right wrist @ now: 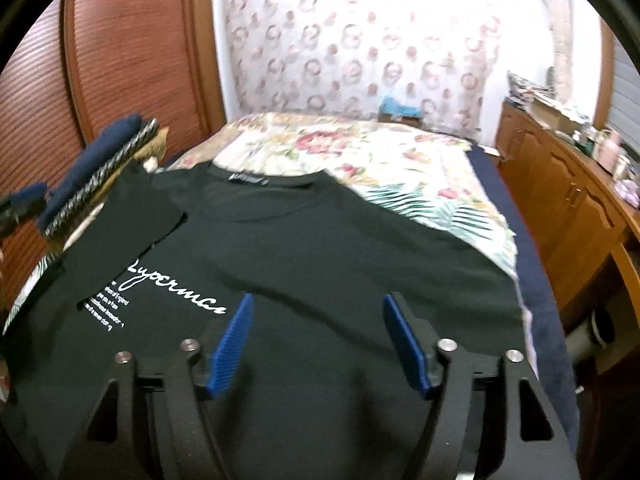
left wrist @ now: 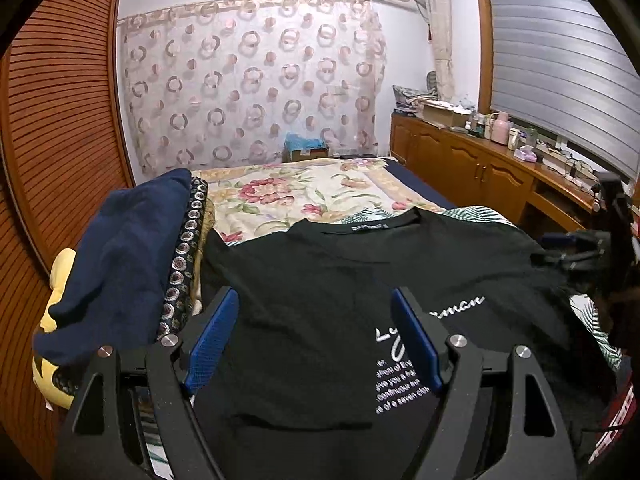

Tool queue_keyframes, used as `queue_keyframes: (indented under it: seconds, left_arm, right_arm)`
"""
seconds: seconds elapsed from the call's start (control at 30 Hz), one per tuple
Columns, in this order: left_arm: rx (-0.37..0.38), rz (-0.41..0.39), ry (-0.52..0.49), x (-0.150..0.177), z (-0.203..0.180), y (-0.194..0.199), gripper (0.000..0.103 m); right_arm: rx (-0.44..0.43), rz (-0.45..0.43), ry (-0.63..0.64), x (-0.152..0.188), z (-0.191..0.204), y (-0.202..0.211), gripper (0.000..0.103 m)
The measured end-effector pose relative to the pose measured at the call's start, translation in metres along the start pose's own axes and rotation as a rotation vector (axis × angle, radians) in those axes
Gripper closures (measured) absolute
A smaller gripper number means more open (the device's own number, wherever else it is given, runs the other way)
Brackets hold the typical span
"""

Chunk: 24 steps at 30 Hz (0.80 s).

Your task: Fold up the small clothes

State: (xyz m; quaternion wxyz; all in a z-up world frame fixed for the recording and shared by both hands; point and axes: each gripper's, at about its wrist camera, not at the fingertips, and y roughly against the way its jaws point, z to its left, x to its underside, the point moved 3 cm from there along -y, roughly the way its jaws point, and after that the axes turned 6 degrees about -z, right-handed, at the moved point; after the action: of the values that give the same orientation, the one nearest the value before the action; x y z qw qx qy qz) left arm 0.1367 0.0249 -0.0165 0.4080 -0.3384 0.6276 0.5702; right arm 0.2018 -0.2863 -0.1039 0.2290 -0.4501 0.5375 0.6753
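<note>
A black T-shirt (left wrist: 320,264) with white lettering lies flat on the bed, collar toward the far end. Its left side is folded inward, so a black flap (right wrist: 120,220) covers part of the print (right wrist: 176,296). My left gripper (left wrist: 315,300) hovers over the shirt's left half, its blue pads (left wrist: 212,340) wide apart with nothing pressed between them. My right gripper (right wrist: 319,300) stands open over the shirt's (right wrist: 320,240) right half, pads clear of the cloth. At the right edge of the left wrist view a dark blurred gripper shape shows.
A pile of clothes (left wrist: 120,248), navy on top with a yellow piece beneath, sits left of the shirt. The floral bedspread (left wrist: 300,196) stretches beyond. A slatted wooden wardrobe (left wrist: 60,120) stands at left, a cluttered wooden cabinet (left wrist: 480,168) at right, and a cardboard box (left wrist: 304,152) at the bed's far end.
</note>
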Motion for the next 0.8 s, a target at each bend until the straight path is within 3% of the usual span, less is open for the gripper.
queue_keyframes:
  seconds: [0.23, 0.43, 0.8]
  left_arm:
    - [0.024, -0.004, -0.004, 0.009, -0.013, 0.013, 0.024]
    - [0.046, 0.028, -0.011, 0.024, -0.025, 0.007, 0.024]
    - [0.075, 0.135, -0.009, 0.062, -0.042, -0.008, 0.024]
  right_arm:
    - [0.096, -0.039, 0.003, 0.009, -0.024, 0.054, 0.031]
    - [0.151, -0.04, -0.022, 0.023, -0.04, 0.078, 0.031]
    - [0.158, 0.091, -0.114, 0.064, -0.061, 0.056, 0.032]
